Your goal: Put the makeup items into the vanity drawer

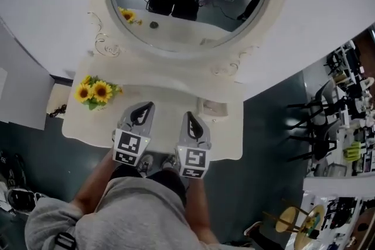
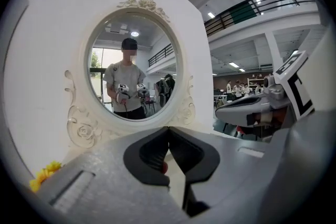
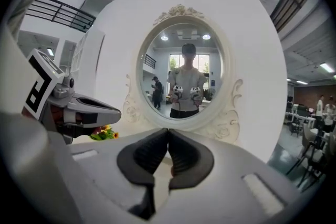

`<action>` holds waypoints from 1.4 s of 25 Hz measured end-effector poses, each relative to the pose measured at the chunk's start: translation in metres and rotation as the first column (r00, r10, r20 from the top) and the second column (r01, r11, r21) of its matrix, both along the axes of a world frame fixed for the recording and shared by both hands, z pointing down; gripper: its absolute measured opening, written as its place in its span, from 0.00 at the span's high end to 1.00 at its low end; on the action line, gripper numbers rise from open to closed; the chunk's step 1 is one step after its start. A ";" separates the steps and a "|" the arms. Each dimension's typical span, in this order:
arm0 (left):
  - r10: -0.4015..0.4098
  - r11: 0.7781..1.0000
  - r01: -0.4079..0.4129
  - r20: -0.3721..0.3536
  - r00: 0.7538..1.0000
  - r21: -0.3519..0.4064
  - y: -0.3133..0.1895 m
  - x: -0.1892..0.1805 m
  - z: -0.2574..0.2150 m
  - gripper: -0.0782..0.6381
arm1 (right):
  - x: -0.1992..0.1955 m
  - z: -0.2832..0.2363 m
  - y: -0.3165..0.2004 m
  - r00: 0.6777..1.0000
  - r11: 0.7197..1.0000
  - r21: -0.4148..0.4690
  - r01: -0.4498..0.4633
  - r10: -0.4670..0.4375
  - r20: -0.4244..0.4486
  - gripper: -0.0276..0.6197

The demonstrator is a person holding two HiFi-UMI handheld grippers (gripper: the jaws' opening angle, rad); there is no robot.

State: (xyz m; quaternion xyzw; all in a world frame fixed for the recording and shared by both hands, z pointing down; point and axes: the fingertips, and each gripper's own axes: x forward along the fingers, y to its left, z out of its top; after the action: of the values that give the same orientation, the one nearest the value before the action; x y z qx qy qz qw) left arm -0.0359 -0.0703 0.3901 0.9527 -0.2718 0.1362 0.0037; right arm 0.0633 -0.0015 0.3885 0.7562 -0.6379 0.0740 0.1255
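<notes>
Above the vanity, left gripper and right gripper toward the mirror, jaws together, empty.

The vanity is cream, the sunflowers yellow, the marker cubes black-and-white.

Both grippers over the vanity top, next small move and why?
Probably open the fingers of the right gripper: it and the left gripper are both shut and empty above the vanity top, so neither can grasp a drawer pull or item. No drawer is visible in any view.
</notes>
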 end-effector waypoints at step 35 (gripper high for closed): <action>-0.555 0.767 0.593 0.209 0.805 -0.247 -0.009 -0.206 0.152 0.88 | -0.170 0.175 -0.074 0.814 0.752 -0.313 0.580 -0.547 0.193 0.95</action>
State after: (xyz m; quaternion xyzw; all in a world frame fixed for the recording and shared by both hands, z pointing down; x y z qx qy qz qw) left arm -0.2421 -0.0788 0.5418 0.8012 -0.5259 0.2270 0.1731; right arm -0.1067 -0.0759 0.5633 0.4887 -0.8164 0.1810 0.2489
